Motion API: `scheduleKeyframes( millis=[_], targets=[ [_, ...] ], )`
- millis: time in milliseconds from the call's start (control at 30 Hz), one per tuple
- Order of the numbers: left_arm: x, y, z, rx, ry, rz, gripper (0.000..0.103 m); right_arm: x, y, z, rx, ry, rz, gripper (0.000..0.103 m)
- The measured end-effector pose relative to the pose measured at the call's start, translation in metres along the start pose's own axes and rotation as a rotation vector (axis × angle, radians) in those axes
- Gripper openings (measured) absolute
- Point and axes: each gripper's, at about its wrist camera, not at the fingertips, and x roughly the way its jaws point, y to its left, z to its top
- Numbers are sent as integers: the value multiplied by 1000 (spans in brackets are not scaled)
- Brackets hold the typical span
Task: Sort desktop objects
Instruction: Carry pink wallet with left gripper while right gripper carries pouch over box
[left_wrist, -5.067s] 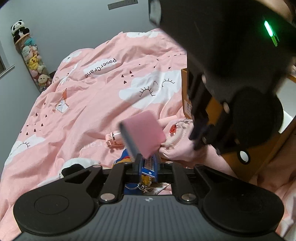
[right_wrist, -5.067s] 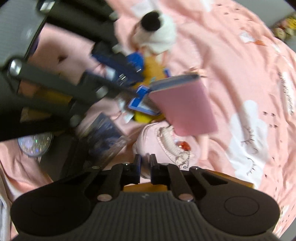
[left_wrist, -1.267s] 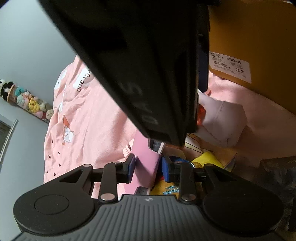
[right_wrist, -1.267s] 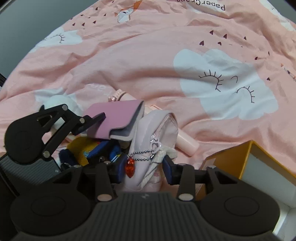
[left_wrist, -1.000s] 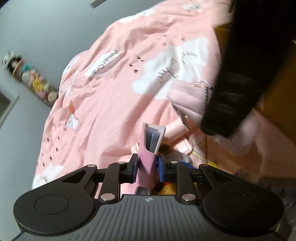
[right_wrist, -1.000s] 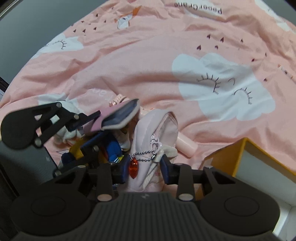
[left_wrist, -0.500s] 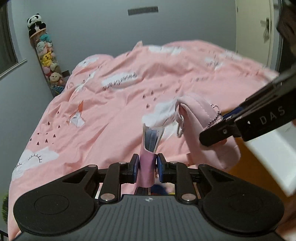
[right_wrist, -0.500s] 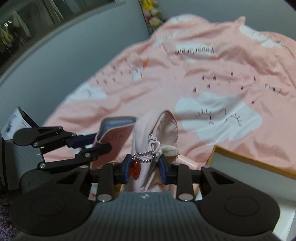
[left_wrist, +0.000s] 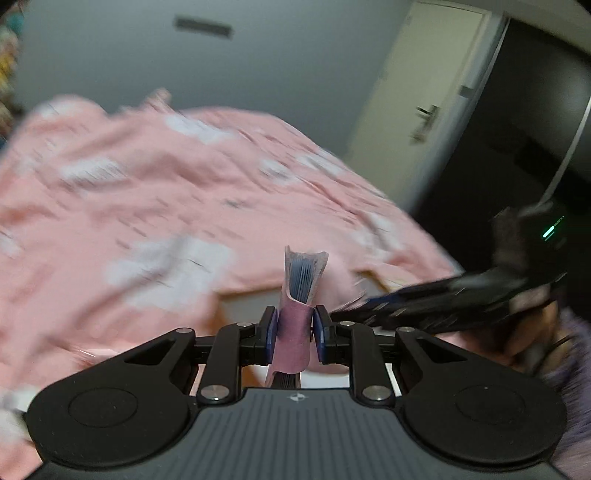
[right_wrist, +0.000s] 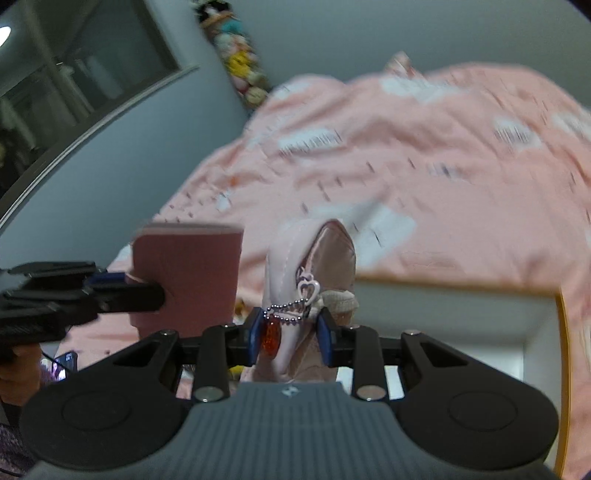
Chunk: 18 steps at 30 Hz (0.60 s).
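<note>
My left gripper (left_wrist: 294, 329) clamped on pink notebook (left_wrist: 295, 325), held upright, blue page edges up, lifted above pink bedspread (left_wrist: 155, 206). My right gripper (right_wrist: 290, 332) clenched on pink pouch (right_wrist: 314, 258), bead chain with red charm (right_wrist: 270, 336) dangling by left pad. Pouch raised over near edge of orange-rimmed box (right_wrist: 443, 310). Notebook just left of pouch, not touching. Background motion-blurred.

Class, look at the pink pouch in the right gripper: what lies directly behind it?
Behind the pouch held by the right gripper lie the pink duvet and the box rim. The pouch hides the box's near corner and any contents there.
</note>
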Motion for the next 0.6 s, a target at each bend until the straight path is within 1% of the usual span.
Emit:
scheduleKeyframes(
  millis=[67,133,200,267,333,433,500,600],
  targets=[
    [19,-6,1,-18,59,-58,23,-2,-14,-16,44,36,-6,33],
    [35,-11,-1,-27,111,-70,23,-2,-26,-30,79,63,-14,33],
    [52,-13,-6,-36,170,-57,23,0,-35,-41,113,88,-8,33],
    [66,-8,-9,-75,233,-41,23,0,-40,-50,135,105,-4,33],
    [78,-3,-14,-106,285,-2,23,1,-44,-54,141,116,-18,33],
    [89,-1,-20,-120,345,44,23,7,-52,-58,158,134,-30,33],
    [97,0,-24,-140,389,52,24,14,-57,-57,175,147,-14,33],
    [104,0,-26,-163,428,87,24,22,-59,-58,182,170,3,33]
  ],
)
